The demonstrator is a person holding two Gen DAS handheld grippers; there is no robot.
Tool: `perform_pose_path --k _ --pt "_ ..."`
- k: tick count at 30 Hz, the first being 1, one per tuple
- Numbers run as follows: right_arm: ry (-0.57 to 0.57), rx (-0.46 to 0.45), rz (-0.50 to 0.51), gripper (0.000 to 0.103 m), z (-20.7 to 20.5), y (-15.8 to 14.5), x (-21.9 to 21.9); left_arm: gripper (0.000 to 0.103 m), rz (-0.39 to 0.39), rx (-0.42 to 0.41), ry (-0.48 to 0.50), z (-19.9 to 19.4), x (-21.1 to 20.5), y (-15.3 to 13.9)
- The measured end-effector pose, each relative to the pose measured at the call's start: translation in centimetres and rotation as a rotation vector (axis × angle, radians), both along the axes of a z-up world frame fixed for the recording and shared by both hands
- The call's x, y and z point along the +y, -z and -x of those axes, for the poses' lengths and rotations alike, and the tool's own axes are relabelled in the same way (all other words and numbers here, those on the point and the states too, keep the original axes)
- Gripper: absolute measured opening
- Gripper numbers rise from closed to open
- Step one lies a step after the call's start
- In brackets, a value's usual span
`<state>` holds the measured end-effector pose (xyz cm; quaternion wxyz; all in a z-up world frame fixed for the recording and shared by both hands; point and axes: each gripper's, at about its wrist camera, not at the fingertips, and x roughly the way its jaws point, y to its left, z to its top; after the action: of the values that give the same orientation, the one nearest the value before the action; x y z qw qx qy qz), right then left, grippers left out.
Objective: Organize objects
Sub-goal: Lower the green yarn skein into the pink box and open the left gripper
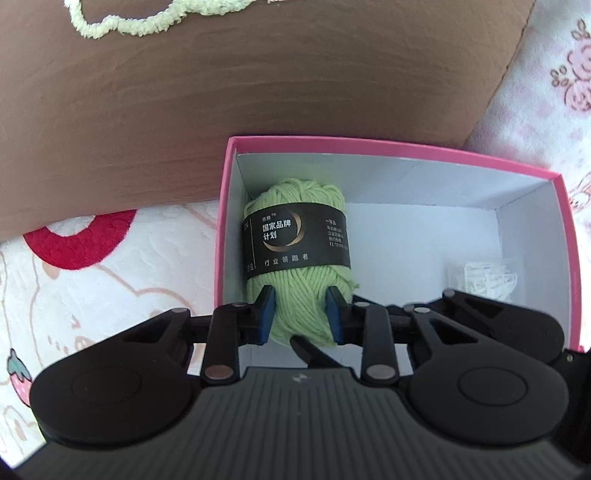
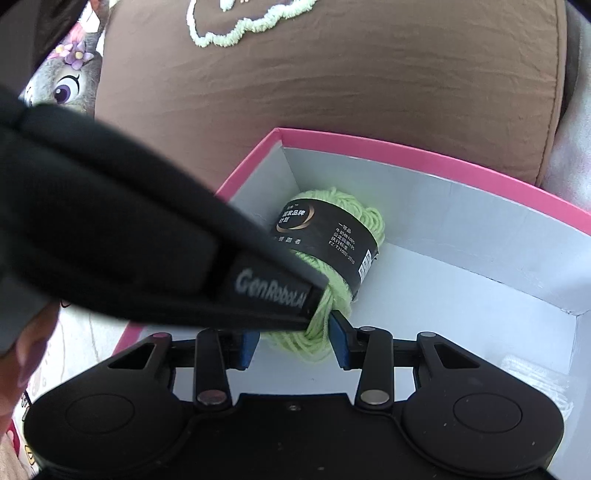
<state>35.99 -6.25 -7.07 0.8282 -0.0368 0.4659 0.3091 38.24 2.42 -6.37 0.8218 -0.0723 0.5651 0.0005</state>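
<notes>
Around the edges of your work area

You are looking at a brown cushion (image 1: 258, 99) lying along the far side, with a fluffy pale-green cord outline (image 1: 122, 26) stitched on its upper face; under it, a white blanket (image 1: 110, 266) is spreading out, showing faint cartoon drawings, a red ring (image 1: 81, 243) and a small strawberry (image 1: 20, 373). A grey cartoon rabbit (image 2: 66, 83) is peeking in at the upper left of the right wrist view.

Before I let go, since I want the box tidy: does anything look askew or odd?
Nothing damaged or spilled. The green yarn skein lies in the pink box by its left wall. Oddly, both tools grip its near end together: left tool, right tool.
</notes>
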Motion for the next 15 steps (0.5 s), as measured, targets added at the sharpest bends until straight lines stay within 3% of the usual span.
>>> perform_pose_path --k 8,10,15 --pt "0.027 0.005 -0.025 0.046 0.9 -0.6 -2.0 0.028 -0.065 -0.012 0.030 0.1 -0.9 0.3" --pt "0.041 0.016 -0.019 0.046 1.1 -0.6 -2.4 0.031 -0.082 -0.016 0.030 0.3 -1.2 0.2" --pt "0.060 0.009 -0.051 0.047 0.9 -1.8 -4.5 0.035 -0.038 -0.011 0.026 1.2 -0.7 -0.5"
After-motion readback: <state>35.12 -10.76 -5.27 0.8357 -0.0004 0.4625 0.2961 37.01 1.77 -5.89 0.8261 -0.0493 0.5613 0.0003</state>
